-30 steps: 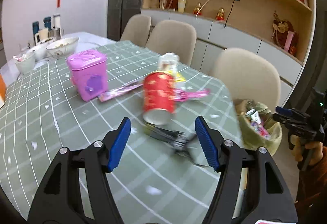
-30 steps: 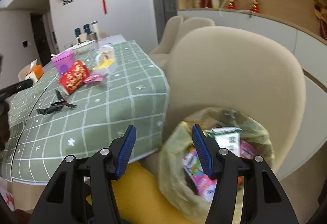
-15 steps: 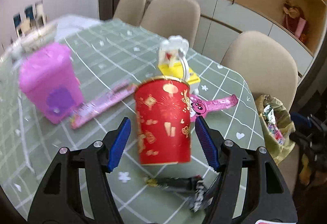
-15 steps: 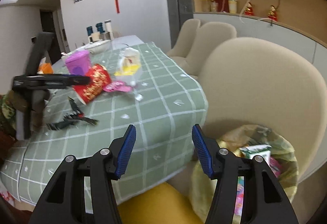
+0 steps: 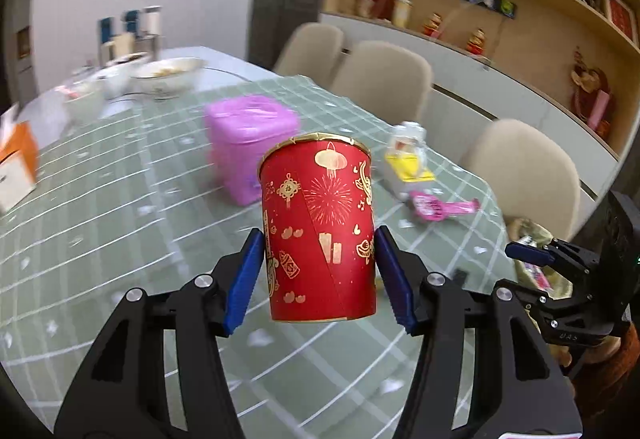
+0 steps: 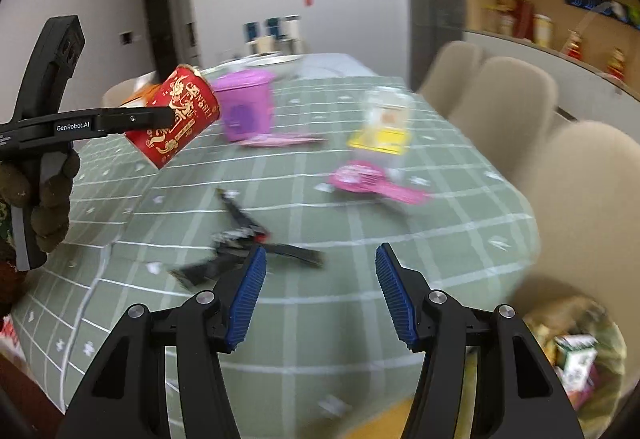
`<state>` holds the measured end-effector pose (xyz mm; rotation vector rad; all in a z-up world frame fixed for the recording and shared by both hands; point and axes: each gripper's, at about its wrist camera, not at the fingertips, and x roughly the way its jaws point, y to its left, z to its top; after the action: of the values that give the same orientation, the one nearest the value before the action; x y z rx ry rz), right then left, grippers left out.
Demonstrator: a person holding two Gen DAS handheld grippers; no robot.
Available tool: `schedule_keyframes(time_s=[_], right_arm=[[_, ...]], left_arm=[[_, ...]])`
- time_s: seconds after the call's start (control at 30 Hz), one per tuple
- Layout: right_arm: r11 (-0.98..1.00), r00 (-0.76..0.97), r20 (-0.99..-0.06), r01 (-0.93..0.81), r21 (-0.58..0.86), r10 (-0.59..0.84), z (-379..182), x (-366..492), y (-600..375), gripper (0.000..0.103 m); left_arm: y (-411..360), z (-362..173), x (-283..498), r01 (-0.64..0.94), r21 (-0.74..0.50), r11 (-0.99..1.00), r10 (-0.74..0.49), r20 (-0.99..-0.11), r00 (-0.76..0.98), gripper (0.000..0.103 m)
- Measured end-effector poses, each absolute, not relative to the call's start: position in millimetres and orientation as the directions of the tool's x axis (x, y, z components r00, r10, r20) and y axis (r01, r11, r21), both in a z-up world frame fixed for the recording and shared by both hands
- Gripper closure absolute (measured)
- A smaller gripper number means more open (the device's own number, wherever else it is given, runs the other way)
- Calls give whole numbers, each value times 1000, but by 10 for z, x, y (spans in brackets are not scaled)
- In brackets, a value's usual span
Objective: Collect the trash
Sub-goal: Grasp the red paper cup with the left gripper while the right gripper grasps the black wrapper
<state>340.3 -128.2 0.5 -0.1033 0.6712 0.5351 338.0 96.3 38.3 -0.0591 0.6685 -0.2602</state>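
Observation:
A red paper cup (image 5: 320, 227) with gold prints sits between the blue pads of my left gripper (image 5: 319, 239), whose jaws are closing; both pads touch its sides. In the right wrist view the cup (image 6: 180, 115) hangs tilted above the green checked tablecloth (image 6: 320, 319), gripped by the left gripper (image 6: 160, 117). My right gripper (image 6: 318, 259) is open over the table's near edge with nothing between its fingers. A black wrapper (image 6: 240, 243) lies just ahead of it and a pink wrapper (image 6: 376, 183) farther back. The trash bag (image 6: 572, 355) stands at the lower right.
A pink box (image 5: 250, 143) and a clear package with a yellow card (image 5: 408, 155) stand on the table. Bowls (image 5: 168, 75) and an orange box (image 5: 16, 163) lie at the far left. Beige chairs (image 6: 592, 199) line the right side, by the bag.
My left gripper moved in around the red cup, closed on it and lifted it off the table. The right gripper swung from over the trash bag to over the table.

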Motion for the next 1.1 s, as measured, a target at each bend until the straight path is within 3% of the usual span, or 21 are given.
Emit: schedule_keyframes(time_s=[0.53,0.57,0.7,0.87,0.93,1.0,1.1], right_arm=[[839,563,-726,-542,36,395,-273,3642,-641,58],[841,565,-728,-540,30,389,-280,3643,-639,64],[846,576,-719,-532,32,389,-241,3607,-684,65],[837,549,-729,-543,61,409,-239,3552,-751,65],[834,551,-722,-549,64,418,-236,3511,-771,61],[834,561,-711,-547,66,424,-221,3460,-792,50],[840,555,-712,-536,89,430,-212,3432,-831,50]], left_arm=[[1171,123,3358,217,-195,957,-291,-639,712,49],[1176,128,3354,215,-198,956,-292,-640,711,49],[1164,125,3340,218,-203,954,-298,-642,706,49],[1142,100,3340,230,-207,951,-309,-651,693,49],[1141,87,3340,229,-210,950,-311,-656,688,49],[1142,86,3342,228,-213,950,-312,-658,685,49],[1140,87,3336,228,-212,950,-312,-658,685,49]])
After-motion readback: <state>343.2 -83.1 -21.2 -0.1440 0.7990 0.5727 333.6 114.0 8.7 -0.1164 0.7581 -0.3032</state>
